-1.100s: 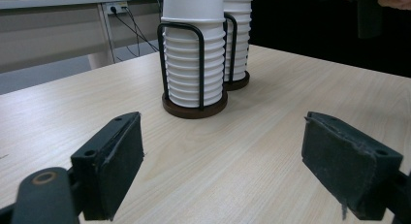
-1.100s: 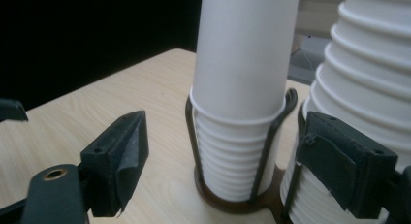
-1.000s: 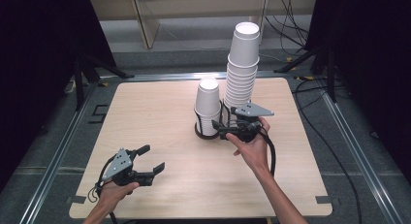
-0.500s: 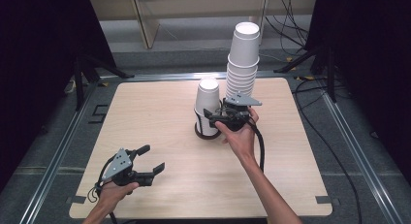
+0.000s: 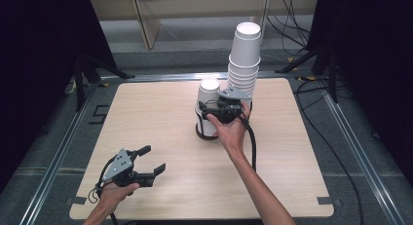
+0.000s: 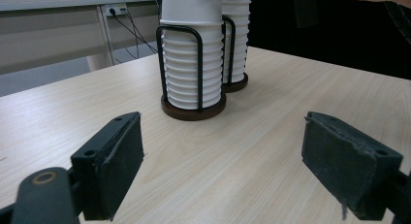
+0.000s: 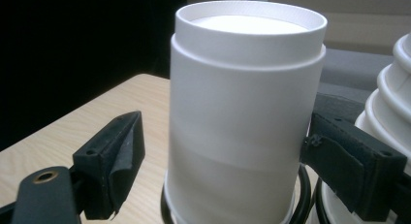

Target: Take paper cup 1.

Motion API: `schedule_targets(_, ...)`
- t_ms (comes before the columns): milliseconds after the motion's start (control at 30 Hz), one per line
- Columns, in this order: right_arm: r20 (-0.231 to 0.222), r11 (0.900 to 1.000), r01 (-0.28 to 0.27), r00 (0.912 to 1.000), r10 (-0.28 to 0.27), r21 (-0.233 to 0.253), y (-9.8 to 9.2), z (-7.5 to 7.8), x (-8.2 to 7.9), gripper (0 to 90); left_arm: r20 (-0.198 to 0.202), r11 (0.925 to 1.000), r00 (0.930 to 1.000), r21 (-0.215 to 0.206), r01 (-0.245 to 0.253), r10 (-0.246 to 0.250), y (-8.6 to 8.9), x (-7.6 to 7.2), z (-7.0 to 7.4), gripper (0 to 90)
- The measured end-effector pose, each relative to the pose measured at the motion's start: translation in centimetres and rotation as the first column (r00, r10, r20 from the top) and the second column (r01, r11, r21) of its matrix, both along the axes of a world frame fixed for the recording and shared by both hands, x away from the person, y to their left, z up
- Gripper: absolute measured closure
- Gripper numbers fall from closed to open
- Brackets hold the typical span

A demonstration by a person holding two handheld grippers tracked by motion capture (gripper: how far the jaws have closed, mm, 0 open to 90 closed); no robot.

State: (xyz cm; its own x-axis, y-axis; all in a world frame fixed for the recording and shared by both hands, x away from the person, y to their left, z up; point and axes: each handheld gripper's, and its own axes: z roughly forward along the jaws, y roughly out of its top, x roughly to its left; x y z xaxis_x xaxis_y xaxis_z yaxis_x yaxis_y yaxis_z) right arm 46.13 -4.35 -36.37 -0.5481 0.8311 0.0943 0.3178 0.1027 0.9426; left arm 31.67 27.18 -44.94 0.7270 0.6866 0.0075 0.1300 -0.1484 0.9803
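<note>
Here, right gripper (image 7: 223,151) jaws spread around top cup (image 7: 245,107), left gripper (image 6: 223,170) jaws wide, empty.

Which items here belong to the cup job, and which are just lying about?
In the job: right gripper, open around the short cup stack; its wire holder; tall cup stack.
Just about: left gripper, idle and open; floor cables.

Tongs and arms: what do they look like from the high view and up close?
Both tongs are black. The left tongs and right tongs each carry a grey three-cornered plate on top and trail a black cable. Up close, the jaws are flat blocks faced with worn, fraying dark pads, with a brass-ringed hole at the base. The forearms are bare, no sleeves.
</note>
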Motion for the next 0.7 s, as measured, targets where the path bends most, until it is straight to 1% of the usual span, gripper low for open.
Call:
schedule_targets(67,-0.003,1.000,0.007,1.0000,-0.007,0.003,0.1,0.0,0.1,15.9,0.001,1.0000,1.0000,-0.001,0.001,-0.001,0.0,0.0,0.0,14.7)
schedule_targets(100,0.004,1.000,0.008,1.0000,-0.008,0.003,0.1,-0.1,0.4,15.6,0.003,1.0000,1.0000,0.002,0.001,-0.001,0.0,0.0,0.0,14.7)
schedule_targets(133,-0.017,1.000,0.019,0.9997,-0.018,0.006,0.1,-0.3,0.6,15.4,0.002,1.0000,1.0000,0.002,0.003,-0.003,0.0,0.0,0.0,14.7)
schedule_targets(200,-0.023,1.000,0.023,0.9995,-0.023,0.005,0.2,-0.3,0.7,15.6,0.000,1.0000,1.0000,-0.003,0.003,-0.003,0.0,0.0,0.0,14.7)
schedule_targets(233,-0.012,1.000,0.028,0.9995,-0.029,-0.012,0.3,-0.4,0.9,15.5,-0.001,1.0000,1.0000,-0.002,0.001,-0.001,0.0,0.0,0.0,14.7)
schedule_targets(267,-0.026,0.999,0.039,0.9989,-0.039,0.003,0.4,-0.4,0.9,15.6,-0.002,1.0000,1.0000,0.001,0.001,-0.001,0.0,0.0,0.0,14.7)
schedule_targets(300,-0.022,0.999,0.042,0.9989,-0.042,0.010,0.4,-0.5,1.1,15.5,-0.001,1.0000,1.0000,0.000,0.002,-0.002,0.0,0.0,0.0,14.7)
schedule_targets(367,-0.020,0.999,0.049,0.9986,-0.049,0.005,0.5,-0.5,1.2,15.6,-0.001,1.0000,1.0000,-0.002,0.002,-0.002,0.0,0.0,0.0,14.7)
schedule_targets(433,-0.027,0.998,0.058,0.9980,-0.058,0.014,0.9,-0.6,1.4,15.2,0.000,1.0000,1.0000,-0.002,0.002,-0.002,0.0,0.0,0.0,14.7)
schedule_targets(467,-0.026,0.998,0.066,0.9975,-0.066,-0.004,1.0,-0.5,1.5,15.4,0.000,1.0000,1.0000,-0.002,0.003,-0.003,0.0,0.0,0.0,14.7)
schedule_targets(500,-0.021,0.998,0.070,0.9973,-0.070,-0.007,1.0,-0.6,1.6,15.5,-0.001,1.0000,1.0000,-0.002,0.003,-0.003,0.0,0.0,0.0,14.7)
schedule_targets(533,-0.031,0.997,0.074,0.9968,-0.074,0.010,1.2,-0.6,1.6,15.4,0.001,1.0000,1.0000,-0.002,0.003,-0.003,0.0,0.0,0.0,14.7)
schedule_targets(600,-0.038,0.997,0.079,0.9962,-0.078,0.011,1.3,-0.6,1.7,15.3,0.002,1.0000,1.0000,-0.001,0.003,-0.003,0.0,0.0,0.0,14.7)
schedule_targets(633,-0.035,0.996,0.092,0.9952,-0.092,0.004,1.5,-0.6,1.8,15.3,0.001,1.0000,1.0000,-0.001,0.004,-0.004,0.0,0.0,0.0,14.7)
schedule_targets(667,-0.035,0.996,0.092,0.9952,-0.092,0.004,1.5,-0.6,1.8,15.3,0.001,1.0000,1.0000,-0.001,0.004,-0.004,0.0,0.0,0.0,14.7)
schedule_targets(700,-0.032,0.996,0.094,0.9950,-0.094,-0.006,1.5,-0.6,1.8,15.3,0.000,1.0000,1.0000,-0.002,0.004,-0.004,0.0,0.0,0.0,14.7)
